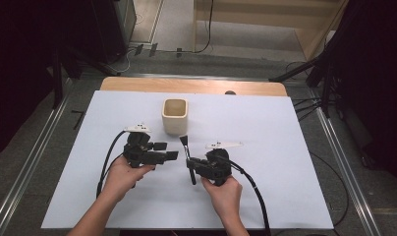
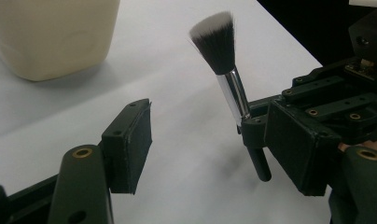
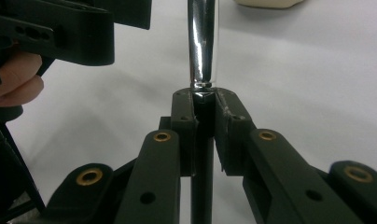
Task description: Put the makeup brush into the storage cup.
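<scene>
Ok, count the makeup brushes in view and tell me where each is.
1. The makeup brush is clamped by its handle in the right gripper, bristles pointing toward the cream cup on the white table. The cup's inside isn't fully visible.

Black white-tipped brush (image 2: 218, 44), cream cup (image 1: 175, 116), black tongs (image 3: 204, 116)
</scene>
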